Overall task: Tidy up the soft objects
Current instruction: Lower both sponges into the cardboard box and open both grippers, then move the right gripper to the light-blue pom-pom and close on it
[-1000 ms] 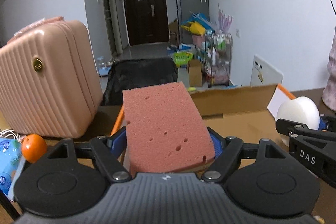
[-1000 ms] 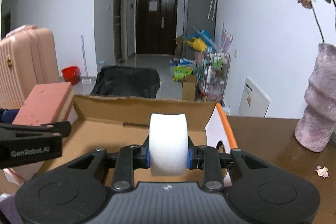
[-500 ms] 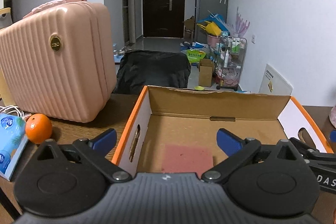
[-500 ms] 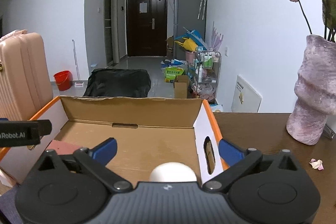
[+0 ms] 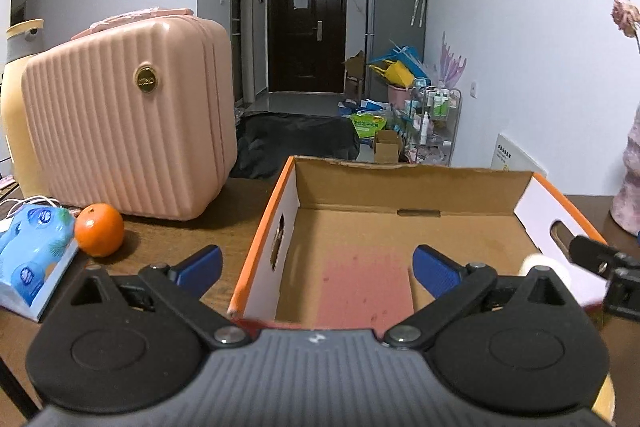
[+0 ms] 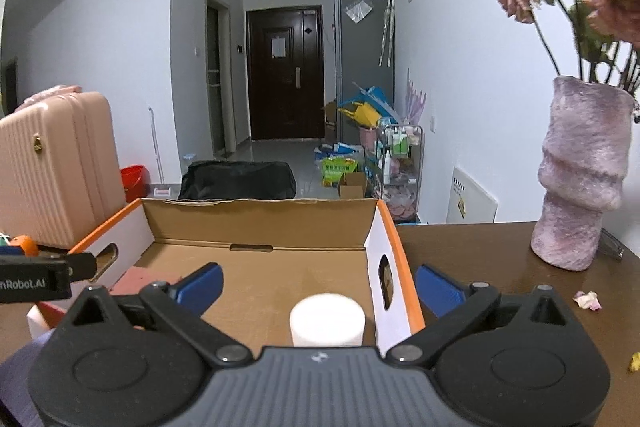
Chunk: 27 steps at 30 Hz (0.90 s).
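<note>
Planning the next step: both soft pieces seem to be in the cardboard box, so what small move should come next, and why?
Probably draw both back from the cardboard box. The pink sponge and white foam roll lie on its floor, and the left hand-held gripper and right hand-held gripper stand open, gripping nothing.

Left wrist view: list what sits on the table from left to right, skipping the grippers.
Blue tissue pack → orange → pink suitcase → cardboard box with the pink sponge lying on its floor → pinkish vase at the right edge.
</note>
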Tool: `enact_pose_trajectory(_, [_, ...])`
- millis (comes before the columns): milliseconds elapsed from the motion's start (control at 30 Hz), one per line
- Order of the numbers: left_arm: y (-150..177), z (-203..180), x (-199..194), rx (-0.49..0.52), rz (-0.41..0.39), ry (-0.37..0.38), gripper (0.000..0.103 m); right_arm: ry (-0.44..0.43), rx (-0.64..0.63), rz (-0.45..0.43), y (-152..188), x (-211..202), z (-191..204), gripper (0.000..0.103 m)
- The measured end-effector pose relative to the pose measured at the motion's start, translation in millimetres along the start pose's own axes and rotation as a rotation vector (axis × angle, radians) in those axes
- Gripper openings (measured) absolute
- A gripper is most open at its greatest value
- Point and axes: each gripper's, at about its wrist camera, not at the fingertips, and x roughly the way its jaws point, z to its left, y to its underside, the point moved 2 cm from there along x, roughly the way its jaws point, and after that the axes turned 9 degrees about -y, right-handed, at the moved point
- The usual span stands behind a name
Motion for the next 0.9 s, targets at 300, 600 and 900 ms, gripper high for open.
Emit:
enact_pose_trajectory(300, [31, 19, -22, 0.034, 0.015, -0.017, 0.103, -0.029, -0.006, -0.063, 21, -50, 18, 0.103])
enact_pose_trajectory(600, [52, 45, -56, 0.008, 0.006, 0.007, 0.103, -0.048, -0.034, -0.074, 46, -89, 39, 0.103])
enact_pose_trajectory(900, [69, 59, -89, 0.006, 0.01, 0.031, 0.103, -0.064, -0.076, -0.079, 70, -125, 61, 0.103])
